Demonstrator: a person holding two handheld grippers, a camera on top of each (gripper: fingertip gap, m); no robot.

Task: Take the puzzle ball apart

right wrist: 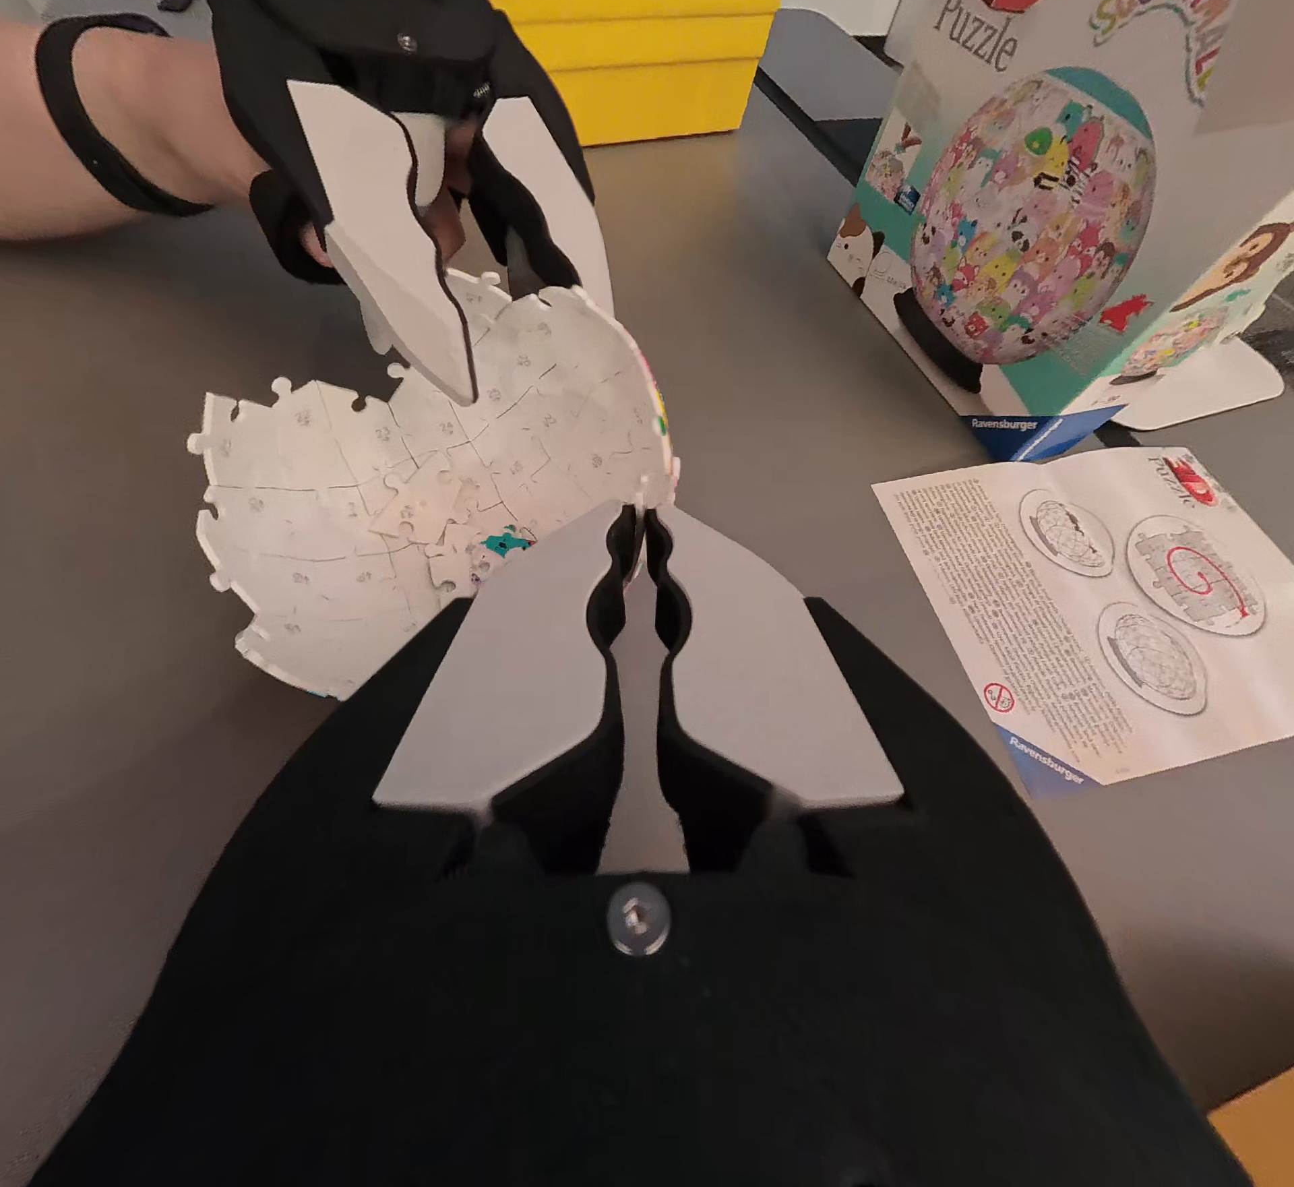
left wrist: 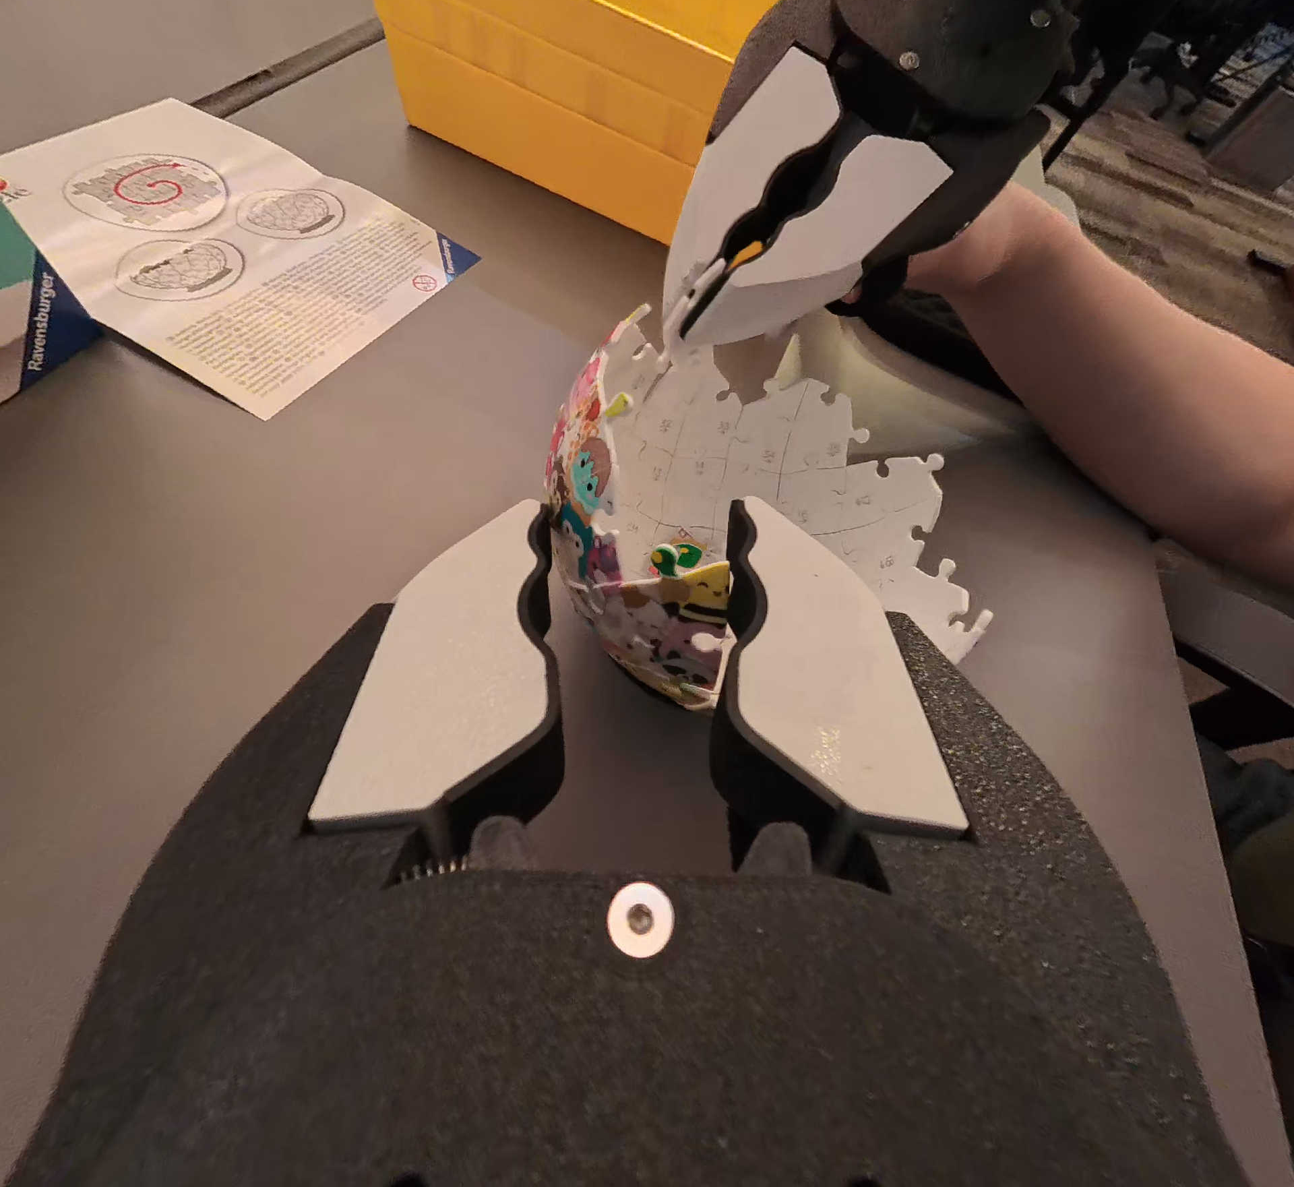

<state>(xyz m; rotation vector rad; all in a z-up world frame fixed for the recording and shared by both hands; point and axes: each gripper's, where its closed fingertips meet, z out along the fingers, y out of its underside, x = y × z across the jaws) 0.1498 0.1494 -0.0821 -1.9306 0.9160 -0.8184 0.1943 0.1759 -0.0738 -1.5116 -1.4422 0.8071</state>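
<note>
The puzzle ball (left wrist: 735, 453) is a partly dismantled shell lying on the grey table, colourful outside and white inside, with a jagged rim; it also shows in the right wrist view (right wrist: 336, 523). A few loose pieces (right wrist: 413, 509) lie inside it. My left gripper (left wrist: 637, 512) straddles the shell wall, one finger inside and one outside, and holds it; it shows from the right wrist view too (right wrist: 536, 348). My right gripper (right wrist: 636, 512) is shut on a white rim piece (right wrist: 651, 488) at the top of the shell, and it appears in the left wrist view as well (left wrist: 679, 327).
A yellow bin (left wrist: 560, 75) stands behind the ball, also in the right wrist view (right wrist: 630, 33). An instruction leaflet (right wrist: 1085, 593) and the puzzle box (right wrist: 1050, 173) lie to one side. The person's forearms (left wrist: 1155, 397) rest on the table by the ball.
</note>
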